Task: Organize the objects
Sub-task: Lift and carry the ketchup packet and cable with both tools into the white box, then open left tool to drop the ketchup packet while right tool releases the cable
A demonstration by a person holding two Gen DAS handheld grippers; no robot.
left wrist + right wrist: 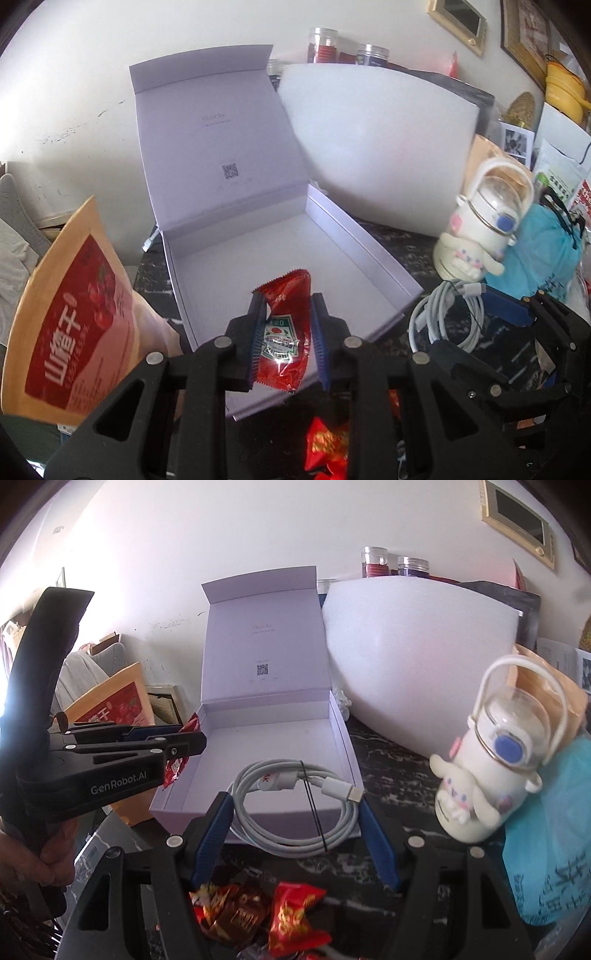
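The left gripper [288, 332] is clamping a red foil ketchup sachet [286, 325] above the open white cardboard box [258, 254], angled over its near-left corner. The right gripper [295, 830] is spreading its jaws wide around the coiled white charging cable [295, 805] at the box's front edge

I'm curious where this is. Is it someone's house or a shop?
Probably someone's home: framed pictures hang on the wall, jars stand on a shelf, and a cartoon bottle sits on a cluttered dark tabletop.
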